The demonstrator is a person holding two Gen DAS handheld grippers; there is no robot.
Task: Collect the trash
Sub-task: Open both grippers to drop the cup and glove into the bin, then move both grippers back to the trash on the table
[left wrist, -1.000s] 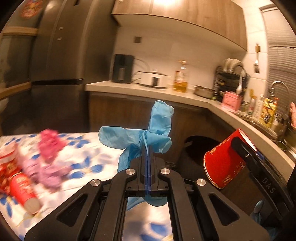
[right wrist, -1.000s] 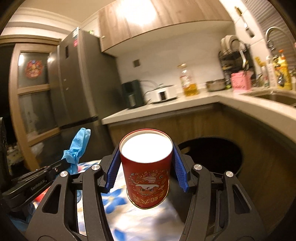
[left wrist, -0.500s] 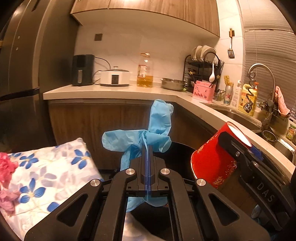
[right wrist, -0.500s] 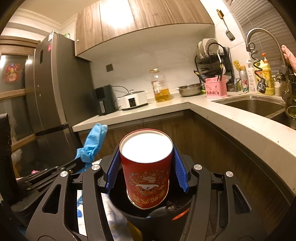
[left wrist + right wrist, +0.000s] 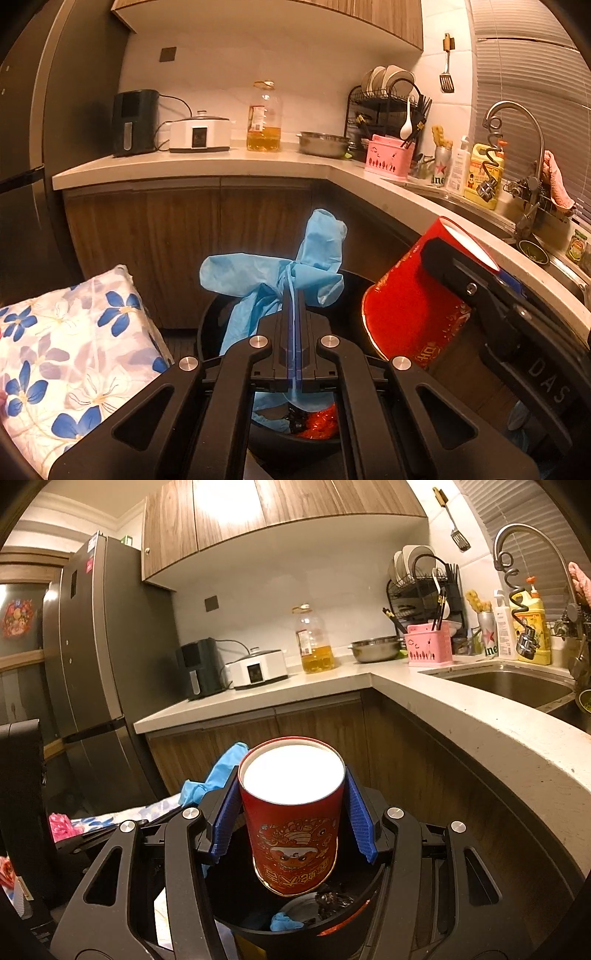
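We've got the left gripper (image 5: 294, 295) clamped tight on the blue glove (image 5: 273, 273), the right gripper (image 5: 291, 808) squeezing the red cup (image 5: 293, 819); both over the black bin (image 5: 373, 882), its contents mostly hidden.

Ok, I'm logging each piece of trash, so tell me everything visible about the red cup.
The red cup is a paper-looking cup with gold festive print, a white inside and a gold-edged base. It looks empty and undented. The right gripper clamps its sides between blue pads, holding it above the black bin.
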